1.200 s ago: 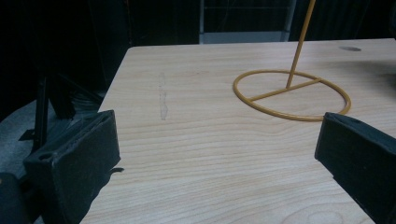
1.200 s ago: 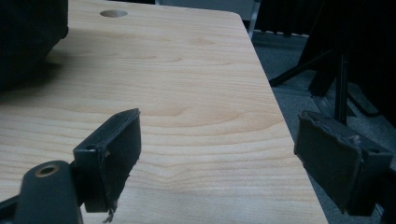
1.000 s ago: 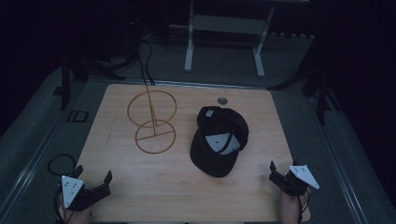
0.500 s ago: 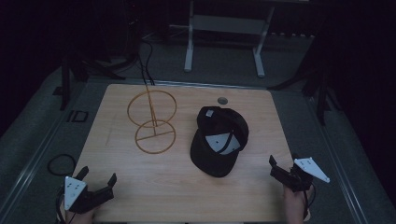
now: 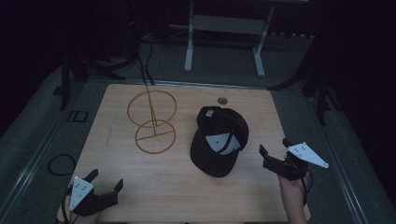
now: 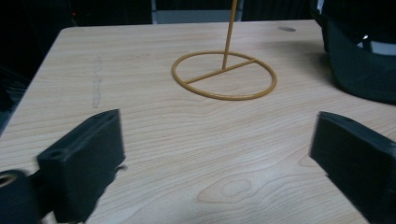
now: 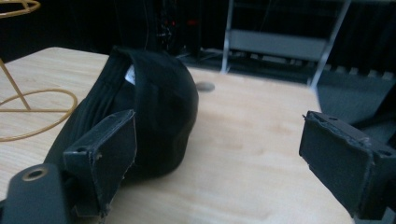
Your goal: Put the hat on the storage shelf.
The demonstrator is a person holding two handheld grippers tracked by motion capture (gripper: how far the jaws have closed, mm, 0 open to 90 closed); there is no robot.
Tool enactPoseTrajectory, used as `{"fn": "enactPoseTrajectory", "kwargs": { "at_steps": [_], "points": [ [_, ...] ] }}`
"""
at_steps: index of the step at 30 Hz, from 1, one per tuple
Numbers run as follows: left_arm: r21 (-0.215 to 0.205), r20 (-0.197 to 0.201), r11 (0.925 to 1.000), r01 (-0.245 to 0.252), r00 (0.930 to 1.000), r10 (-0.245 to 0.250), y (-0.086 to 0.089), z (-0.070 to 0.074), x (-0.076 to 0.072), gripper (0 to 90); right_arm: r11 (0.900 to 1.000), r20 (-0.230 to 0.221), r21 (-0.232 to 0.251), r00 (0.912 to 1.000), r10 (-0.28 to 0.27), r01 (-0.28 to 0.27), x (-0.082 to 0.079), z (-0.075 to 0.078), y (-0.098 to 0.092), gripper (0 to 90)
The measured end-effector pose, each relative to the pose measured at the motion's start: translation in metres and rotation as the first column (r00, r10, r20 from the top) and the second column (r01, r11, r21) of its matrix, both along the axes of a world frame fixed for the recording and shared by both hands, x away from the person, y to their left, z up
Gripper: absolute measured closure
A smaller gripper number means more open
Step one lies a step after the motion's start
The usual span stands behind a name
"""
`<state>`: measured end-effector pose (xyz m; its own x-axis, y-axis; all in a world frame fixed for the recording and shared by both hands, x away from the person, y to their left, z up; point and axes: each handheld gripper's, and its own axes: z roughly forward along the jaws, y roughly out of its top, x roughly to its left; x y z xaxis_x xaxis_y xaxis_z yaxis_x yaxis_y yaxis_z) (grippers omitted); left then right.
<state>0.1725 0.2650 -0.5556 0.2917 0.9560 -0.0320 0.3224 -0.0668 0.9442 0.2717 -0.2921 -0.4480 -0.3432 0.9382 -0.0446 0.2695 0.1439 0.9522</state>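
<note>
- The black cap (image 5: 219, 142) lies upside down on the wooden table (image 5: 187, 186), right of centre, with its white inner labels facing up and its brim toward the near edge.
- The gold wire stand (image 5: 153, 122) is to the cap's left, apart from it, with a round base ring on the table and a second ring up on a thin post.
- The right gripper (image 5: 276, 157) hovers just right of the cap with its jaws spread wide and nothing between them; in the right gripper view the cap (image 7: 140, 116) sits ahead and to the left of the jaws.
- The left gripper (image 5: 105, 184) is at the near left corner, well apart from both cap and stand, also released and empty; its own view looks across bare wood toward the stand's base ring (image 6: 224, 75).
- Judged from this layout, the work in hand is probably to lift the cap and hang it on the stand.
- Risk: the cap's soft crown may fold or slip if pinched on loose fabric rather than on the firmer brim or band.
- Risk: the stand looks light and thin, so a nudge from the cap or a jaw could tip or slide it, especially with the left gripper too far off to steady it.
- Risk: the room is dim and the cap dark, so its edges are hard to judge and a grasp may close short.
</note>
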Motion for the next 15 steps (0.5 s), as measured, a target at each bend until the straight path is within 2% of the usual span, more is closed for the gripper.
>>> {"fn": "enactPoseTrajectory", "kwargs": {
  "at_steps": [1, 4, 7, 10, 12, 15],
  "points": [
    [0.002, 0.003, 1.0000, -0.002, 1.0000, 0.002, 0.000, 0.000, 0.000, 4.5, 1.000, 0.011, -0.016, 0.9999, 0.007, -0.007, 0.000, 0.003, 0.004, 11.1],
    [0.002, 0.003, 1.0000, 0.001, 1.0000, -0.001, 0.000, 0.001, 0.000, 4.5, 0.999, 0.034, 0.005, 0.9985, 0.042, -0.042, 0.002, 0.009, 0.013, 11.1],
    [0.014, 0.001, 0.9999, 0.004, 1.0000, -0.004, -0.001, 0.001, 0.000, 4.5, 0.999, 0.027, -0.002, 0.9982, 0.054, -0.054, 0.008, 0.013, 0.021, 11.1],
    [0.023, 0.002, 0.9997, 0.011, 0.9999, -0.011, -0.002, 0.001, -0.001, 4.5, 0.998, -0.005, -0.018, 0.9982, 0.059, -0.059, 0.018, 0.016, 0.032, 11.3],
    [0.045, 0.009, 0.9990, 0.005, 0.9999, -0.005, -0.002, 0.001, -0.001, 5.6, 0.998, -0.017, -0.018, 0.9982, 0.058, -0.058, 0.023, 0.017, 0.038, 13.4],
    [0.052, 0.016, 0.9987, -0.004, 0.9999, 0.004, -0.002, 0.002, -0.002, 6.4, 0.997, -0.003, -0.047, 0.9982, 0.061, -0.061, 0.030, 0.018, 0.045, 17.5]
  ]
}}
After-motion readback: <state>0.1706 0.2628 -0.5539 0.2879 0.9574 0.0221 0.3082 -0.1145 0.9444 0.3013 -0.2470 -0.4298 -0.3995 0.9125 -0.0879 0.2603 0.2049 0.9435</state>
